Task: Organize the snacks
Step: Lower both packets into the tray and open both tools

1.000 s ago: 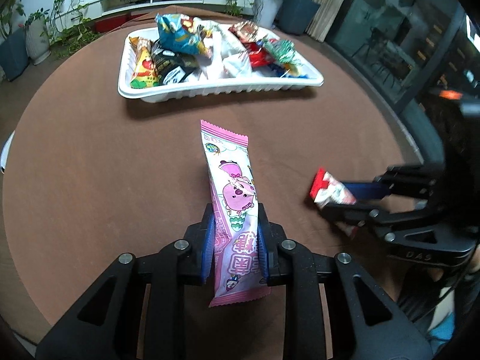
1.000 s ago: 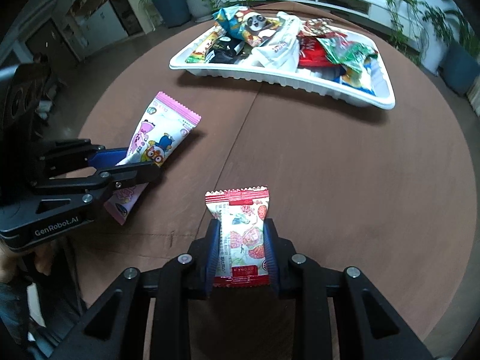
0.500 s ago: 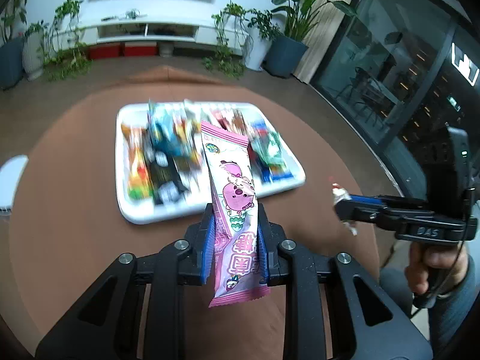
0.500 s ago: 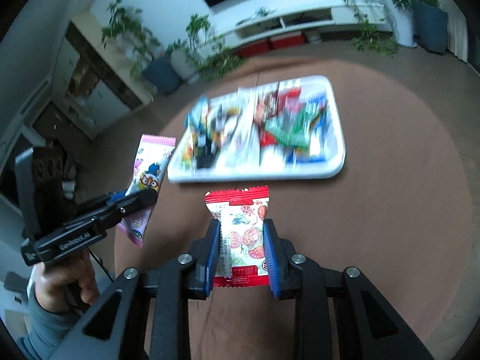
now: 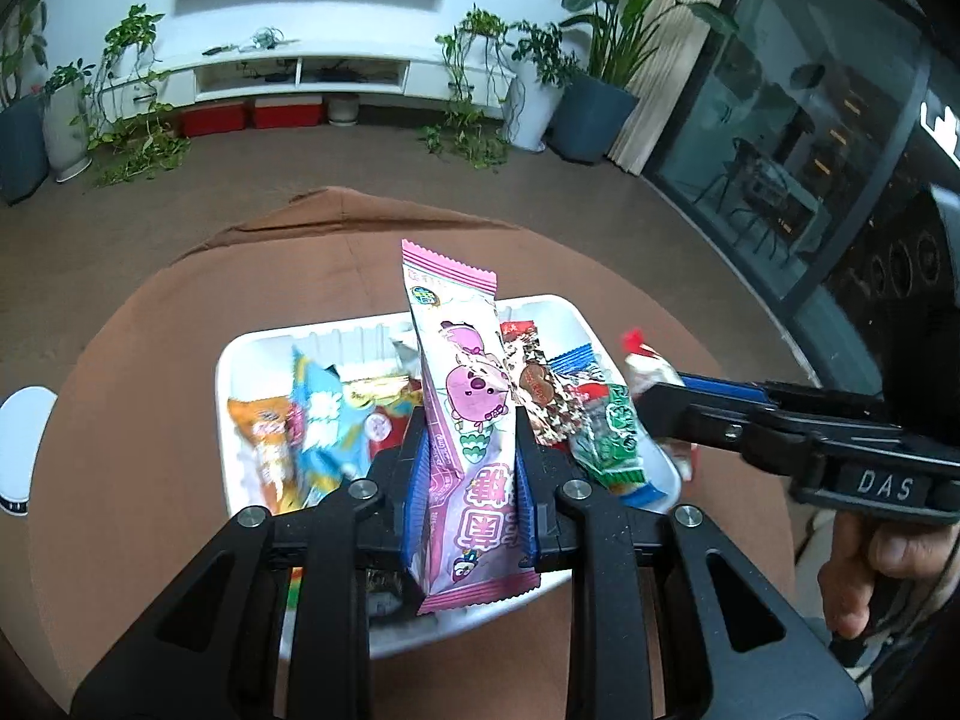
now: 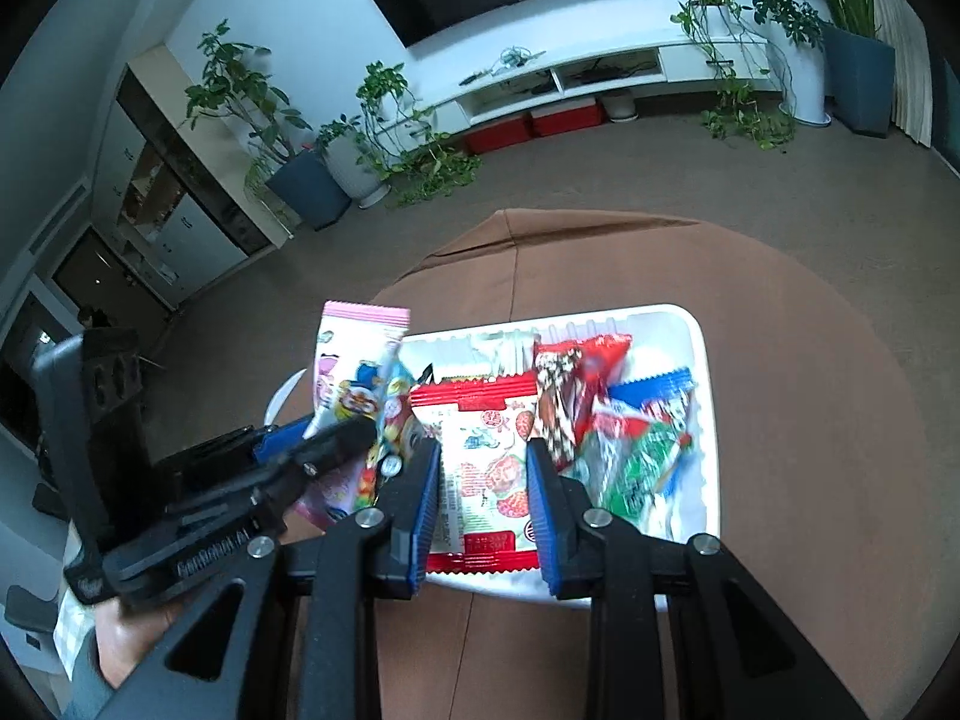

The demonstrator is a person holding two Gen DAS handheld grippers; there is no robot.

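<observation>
Round brown table point(image 5: 150, 360) carries a white plastic tray point(image 5: 223, 384) already heaped with snacks; above it my left gripper point(image 5: 468, 480) clamps a long pink wrapper point(image 5: 465, 420), my right gripper point(image 6: 483, 480) a red-edged strawberry packet point(image 6: 486, 468), both unreleased.

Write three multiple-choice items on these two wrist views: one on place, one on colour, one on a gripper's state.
1. The white tray sits on:
A. brown round table
B. floor
C. TV shelf

2. The long packet in the left gripper is mainly:
A. green
B. pink
C. black

3. The right gripper is:
A. open, empty
B. out of view
C. shut on red-and-white strawberry packet

Key: A, brown tabletop surrounds the tray; B, pink wrapper with a cartoon; C, blue pads press both packet sides.
</observation>
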